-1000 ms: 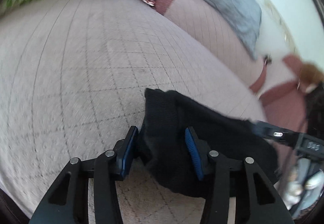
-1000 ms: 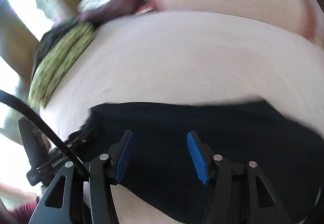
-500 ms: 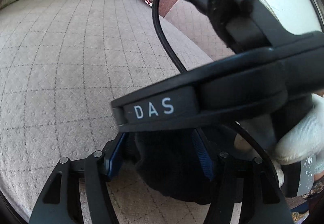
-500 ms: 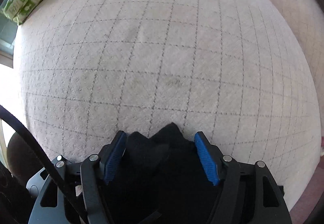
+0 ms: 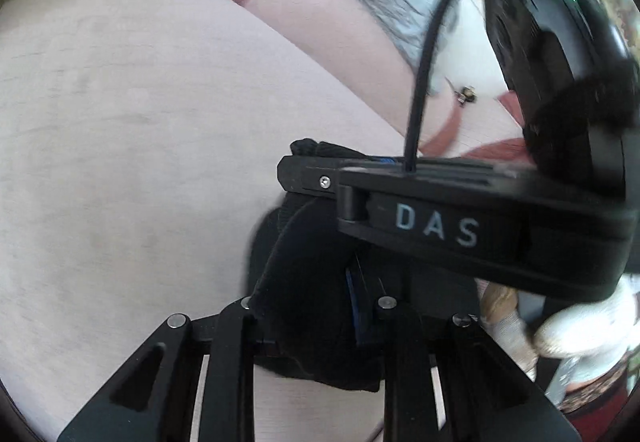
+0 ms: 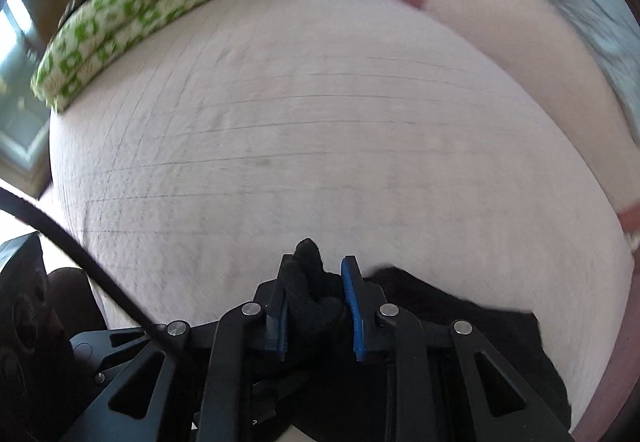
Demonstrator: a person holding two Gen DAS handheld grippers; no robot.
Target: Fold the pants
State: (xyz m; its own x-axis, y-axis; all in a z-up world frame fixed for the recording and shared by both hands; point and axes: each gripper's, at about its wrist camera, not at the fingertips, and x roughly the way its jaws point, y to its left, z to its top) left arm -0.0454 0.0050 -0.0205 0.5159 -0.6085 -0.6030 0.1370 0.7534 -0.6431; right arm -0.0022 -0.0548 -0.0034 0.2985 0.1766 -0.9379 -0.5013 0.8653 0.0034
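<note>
Left wrist view: the left gripper (image 5: 312, 306) has just closed its jaws on a thick bunch of the black pants (image 5: 308, 282), which fill the gap between them and spill forward. Just ahead and to the right of the jaws, the right gripper (image 5: 312, 172) crosses the view, pants cloth bulging past its tip, held by a person's white-gloved hand (image 5: 580, 326).

Right wrist view: the right gripper (image 6: 316, 306) has likewise just closed, its blue pads (image 6: 350, 302) pinching a dark fold that pokes up past the tips; more pants trail off to the right behind the jaws. Ahead lies bare quilted bedding (image 6: 320, 114).

Both corners look gathered together; laying the fold down and smoothing it appears still to come.
</note>
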